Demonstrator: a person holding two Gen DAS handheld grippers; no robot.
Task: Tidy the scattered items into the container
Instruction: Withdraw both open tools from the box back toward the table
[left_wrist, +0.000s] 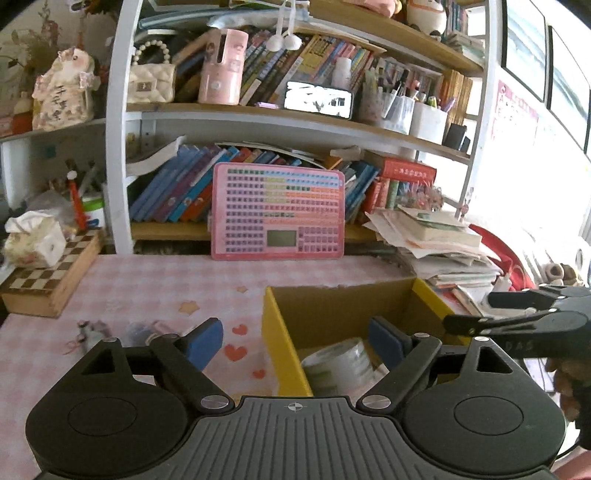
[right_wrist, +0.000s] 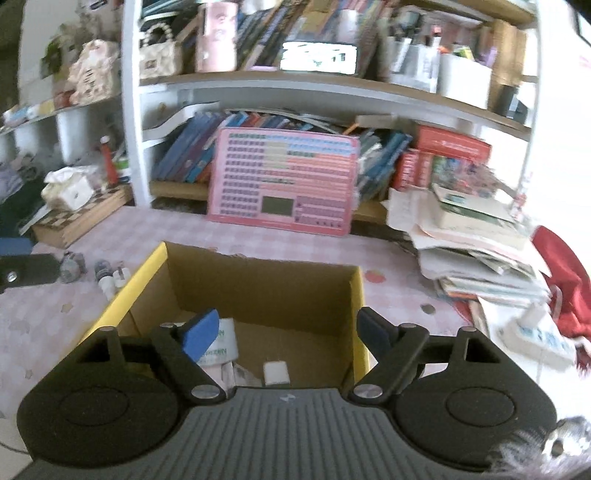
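Two grippers, left gripper (left_wrist: 295, 341) and right gripper (right_wrist: 288, 330), hang wide open and empty over the cardboard box (right_wrist: 258, 280), while small items (right_wrist: 99, 275) lie left of it, where a careless pass risks scattering them.

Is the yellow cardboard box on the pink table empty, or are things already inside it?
Not empty. The yellow cardboard box holds a roll of clear tape and a small white block.
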